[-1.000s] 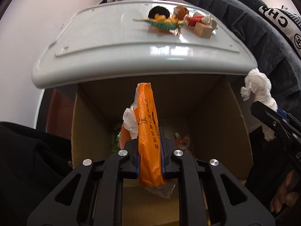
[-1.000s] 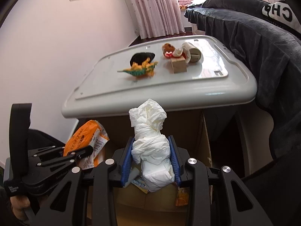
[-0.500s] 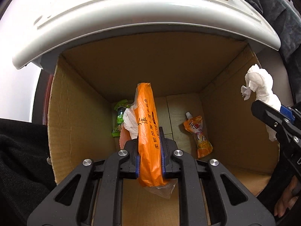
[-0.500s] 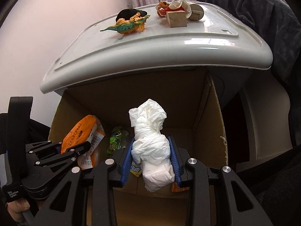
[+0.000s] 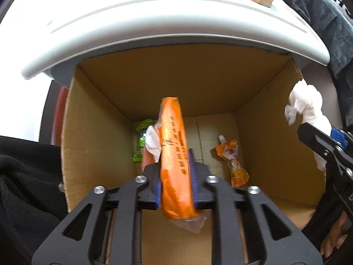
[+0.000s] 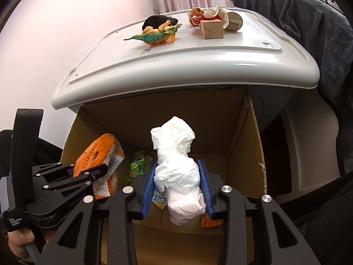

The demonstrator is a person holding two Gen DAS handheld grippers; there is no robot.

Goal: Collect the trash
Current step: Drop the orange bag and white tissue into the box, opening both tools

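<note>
1. Hovering over the open cardboard box (image 5: 92, 154), the left claw (image 5: 175, 183) is opening; the orange wrapper (image 5: 174, 154) sits upright between its blue pads, which look about to let it go.
2. The right claw (image 6: 179, 190) is also opening, with the white tissue wad (image 6: 176, 165) between its pads above the same box.
3. Handling, judged: both items are light, soft and crushable. The wrapper's film looks slippery, so mid-length is the best hold; the wad suits a grip across its bulk.
4. A green packet (image 5: 141, 141) and an orange pouch (image 5: 233, 161) lie on the box floor.
</note>
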